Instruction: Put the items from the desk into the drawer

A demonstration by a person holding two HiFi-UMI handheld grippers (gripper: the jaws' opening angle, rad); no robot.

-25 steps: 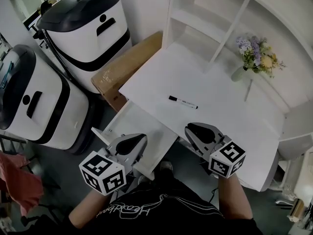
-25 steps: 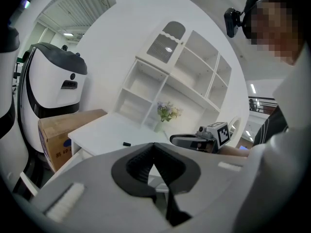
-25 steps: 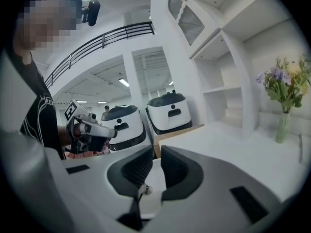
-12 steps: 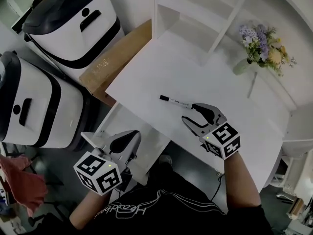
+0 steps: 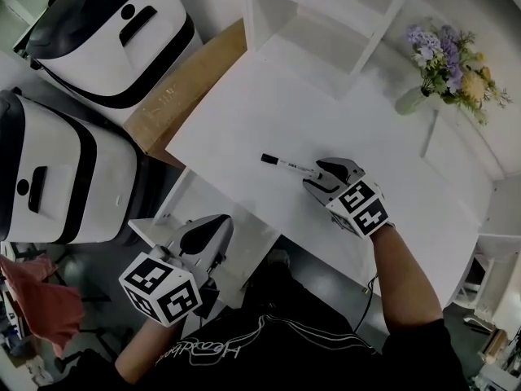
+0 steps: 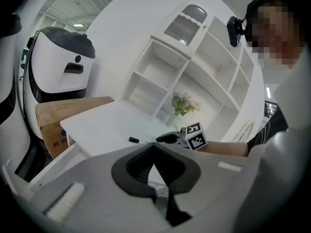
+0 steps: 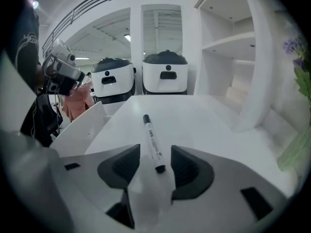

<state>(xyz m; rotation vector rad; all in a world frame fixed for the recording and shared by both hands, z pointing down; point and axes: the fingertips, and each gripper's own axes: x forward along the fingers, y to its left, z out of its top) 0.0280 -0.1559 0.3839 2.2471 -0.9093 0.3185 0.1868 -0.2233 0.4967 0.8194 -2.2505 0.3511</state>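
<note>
**Head view:** right gripper (image 5: 324, 174), jaws just opened wide, straddles the near end of the slim white marker pen with a black cap (image 5: 286, 164) lying on the flat white desk (image 5: 244, 112). Risk: gripped this far toward its end, the pen may pivot or roll.

The open white drawer (image 5: 238, 228) sits below the desk's front edge, with the left gripper (image 5: 203, 239) over it.

**Left gripper view:** jaws together, holding nothing.

**Right gripper view:** neither pad touches the pen, and there is open desk ahead.
</note>
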